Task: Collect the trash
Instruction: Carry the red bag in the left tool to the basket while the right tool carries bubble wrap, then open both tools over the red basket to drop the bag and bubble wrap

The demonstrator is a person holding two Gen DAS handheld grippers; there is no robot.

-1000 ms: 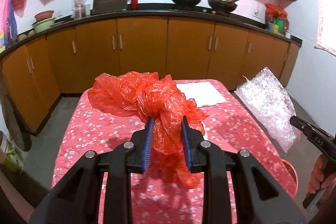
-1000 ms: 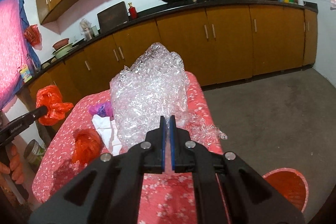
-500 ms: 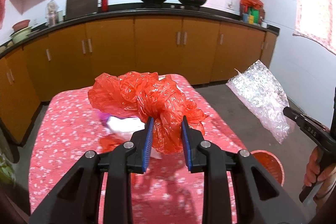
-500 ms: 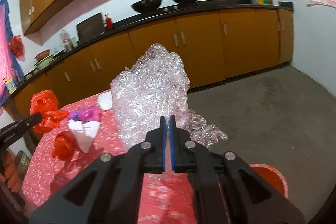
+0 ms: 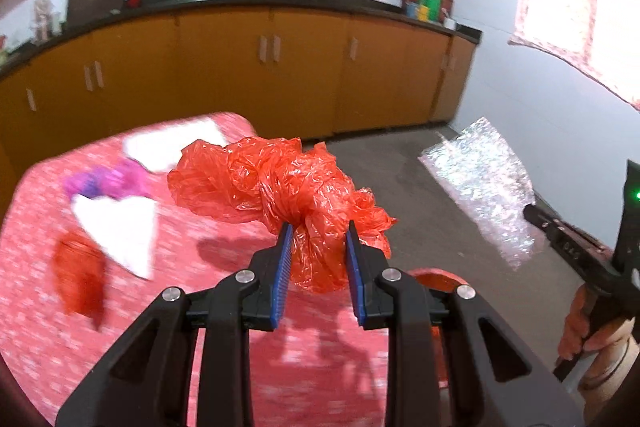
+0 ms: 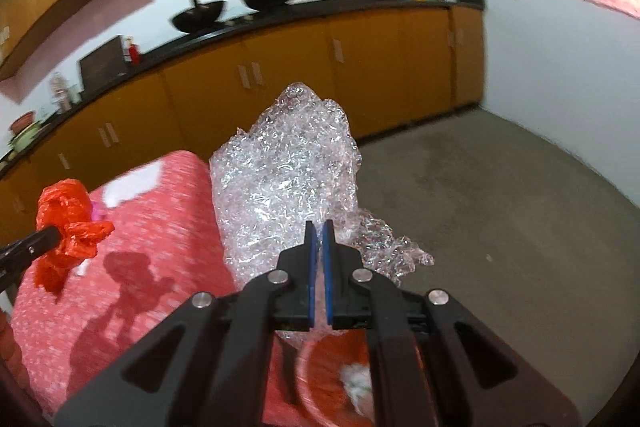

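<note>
The worktop (image 5: pixel 48 327), under a red floral cloth, carries loose paper and plastic scraps. The bubble wrap (image 6: pixel 288 183) hangs pinched between the nearly closed right gripper (image 6: pixel 318 233) fingers above a red bin (image 6: pixel 324 379). The red bag (image 5: pixel 280 183) bunches between the partly open left gripper (image 5: pixel 316 239) fingers, gripped, held over the worktop's edge.

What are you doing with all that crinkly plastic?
Picking up trash. The left gripper is clamped on a crumpled red plastic bag, and the right gripper is pinching a sheet of bubble wrap. Both are held up near the orange bin beside the table. More scraps lie on the table.
</note>
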